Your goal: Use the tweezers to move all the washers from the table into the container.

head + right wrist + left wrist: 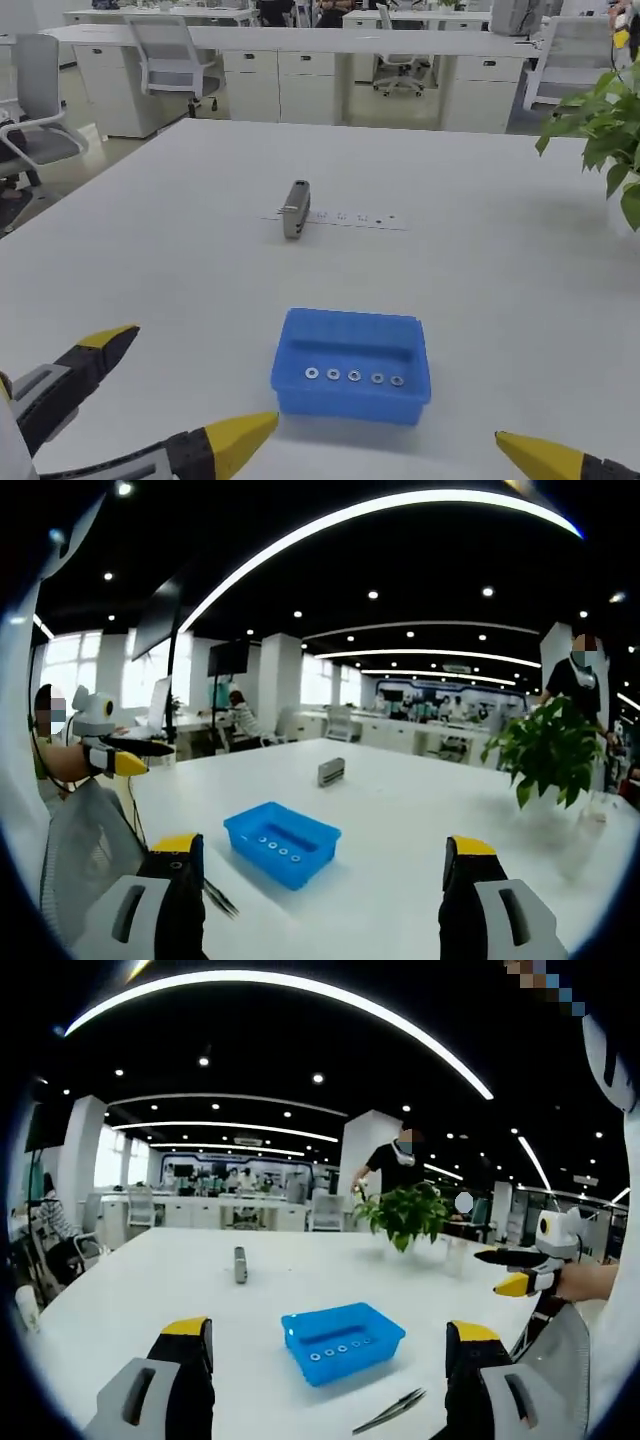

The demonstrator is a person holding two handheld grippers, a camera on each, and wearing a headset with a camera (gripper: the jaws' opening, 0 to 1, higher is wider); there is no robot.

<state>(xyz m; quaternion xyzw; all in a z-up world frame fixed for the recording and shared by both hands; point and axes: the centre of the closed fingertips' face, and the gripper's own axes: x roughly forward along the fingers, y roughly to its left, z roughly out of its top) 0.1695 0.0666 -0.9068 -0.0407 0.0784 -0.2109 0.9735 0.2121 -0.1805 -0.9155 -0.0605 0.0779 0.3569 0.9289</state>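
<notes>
Five washers [354, 375] lay in a row inside the blue container [350, 402] on the white table [480, 280], at 6 o'clock from a small grey block [296, 208]. In the left gripper view, the tweezers [390, 1412] rested on the table at 5 o'clock from the container. The left gripper [178, 385] and the right gripper [324, 844] each had jaws spread wide, holding nothing. A potted plant [605, 130] stood at 2 o'clock.

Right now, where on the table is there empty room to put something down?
Bare table left of the blue box, between it and the grey block, and right, up to the plant. Crowded near the front edge, where the tweezers lie.
</notes>
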